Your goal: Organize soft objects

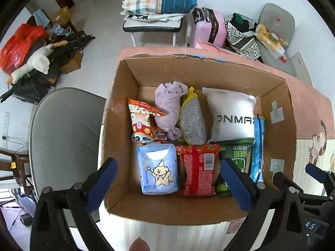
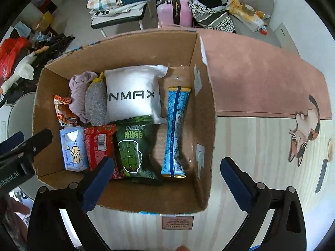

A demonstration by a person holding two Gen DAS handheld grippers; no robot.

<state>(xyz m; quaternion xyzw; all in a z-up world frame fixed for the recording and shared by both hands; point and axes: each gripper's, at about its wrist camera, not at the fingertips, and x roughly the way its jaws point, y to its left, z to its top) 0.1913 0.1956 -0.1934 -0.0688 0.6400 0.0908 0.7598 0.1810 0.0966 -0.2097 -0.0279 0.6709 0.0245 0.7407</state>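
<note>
An open cardboard box (image 1: 188, 67) (image 2: 205, 113) holds soft items: a white pillow pack (image 1: 231, 115) (image 2: 133, 94), a lilac cloth (image 1: 169, 106) (image 2: 78, 92), a grey-yellow sponge (image 1: 191, 121) (image 2: 95, 106), an orange snack bag (image 1: 142, 121) (image 2: 63, 110), a blue tissue pack (image 1: 158, 169) (image 2: 73, 150), a red packet (image 1: 197, 169) (image 2: 100, 144), a green bag (image 1: 237, 152) (image 2: 132, 146) and a blue stick pack (image 1: 258, 150) (image 2: 174, 131). My left gripper (image 1: 167, 186) is open and empty above the box's near side. My right gripper (image 2: 167, 184) is open and empty over the box's near right part.
The box stands on a table with a pink mat (image 2: 261, 71) and a cat picture (image 2: 303, 136). A grey chair (image 1: 62, 136) stands left. A pink suitcase (image 1: 207, 27), a chair with pillows (image 1: 155, 4) and floor clutter (image 1: 31, 58) lie beyond.
</note>
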